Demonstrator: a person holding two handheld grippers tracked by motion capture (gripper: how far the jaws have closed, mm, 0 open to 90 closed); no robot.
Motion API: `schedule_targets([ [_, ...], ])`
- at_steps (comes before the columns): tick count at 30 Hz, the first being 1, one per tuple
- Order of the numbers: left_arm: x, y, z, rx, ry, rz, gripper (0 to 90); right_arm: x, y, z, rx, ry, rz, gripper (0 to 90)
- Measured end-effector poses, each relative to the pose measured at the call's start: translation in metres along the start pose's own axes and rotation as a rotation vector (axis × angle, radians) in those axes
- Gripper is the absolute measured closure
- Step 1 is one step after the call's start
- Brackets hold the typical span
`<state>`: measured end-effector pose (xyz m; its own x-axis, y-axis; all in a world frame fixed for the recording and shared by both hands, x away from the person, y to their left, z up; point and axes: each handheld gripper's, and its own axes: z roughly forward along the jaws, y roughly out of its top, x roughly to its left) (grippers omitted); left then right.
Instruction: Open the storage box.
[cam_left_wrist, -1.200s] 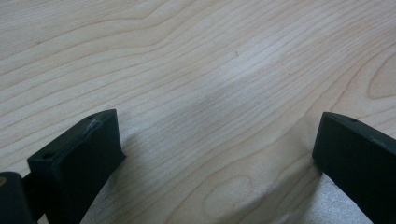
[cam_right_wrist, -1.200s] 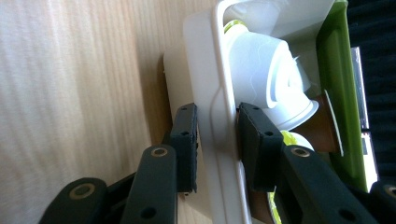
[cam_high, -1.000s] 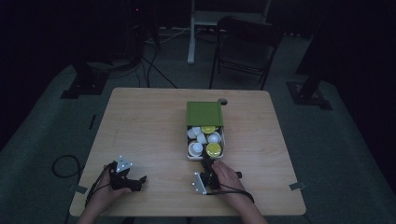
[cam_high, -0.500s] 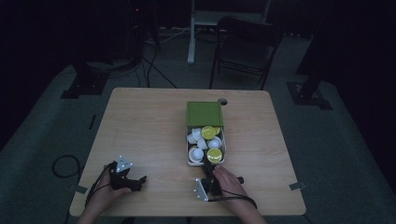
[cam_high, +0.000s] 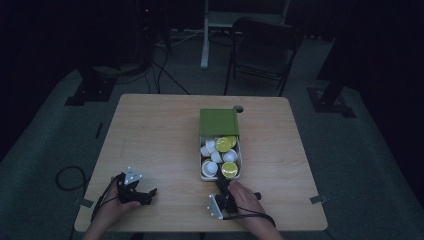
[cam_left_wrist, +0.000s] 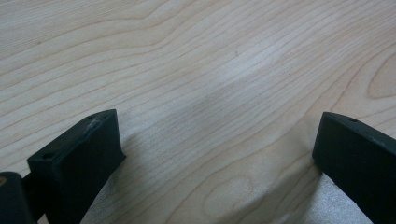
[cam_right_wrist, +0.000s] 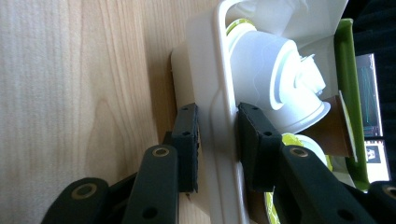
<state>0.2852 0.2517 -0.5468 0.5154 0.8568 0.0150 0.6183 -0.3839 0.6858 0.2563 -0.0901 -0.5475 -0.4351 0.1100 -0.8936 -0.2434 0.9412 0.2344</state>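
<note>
White plastic makes up the shallow rectangular tray that we hold by its near wall, and it sits on the light wooden tabletop a little right of centre, toward our edge. Our right gripper has its black jaws clamped on that wall, one pad outside and one inside, as the right gripper view shows clearly; in the high view the same gripper lies just at the tray's near end under our right hand. Inside the tray lie small white plastic cups, some tipped on their sides, together with cups sealed by yellow-green round lids. A green rectangular lid covers the tray's far half. Our left gripper rests well apart from the tray, near the tabletop's left front corner, held in our left hand; its jaws stand wide apart over bare wood with nothing between them, as the left gripper view shows. Beyond the tabletop, a dark folding chair stands on the grey floor.
</note>
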Motion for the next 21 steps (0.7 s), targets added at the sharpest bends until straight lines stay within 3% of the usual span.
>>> schedule_targets([
  [21, 0.0002, 0.0, -0.0001, 0.001, 0.0, 0.003, 1.6, 0.0048, 0.0028, -0.0097, -0.011, 0.004, -0.006, 69.5],
])
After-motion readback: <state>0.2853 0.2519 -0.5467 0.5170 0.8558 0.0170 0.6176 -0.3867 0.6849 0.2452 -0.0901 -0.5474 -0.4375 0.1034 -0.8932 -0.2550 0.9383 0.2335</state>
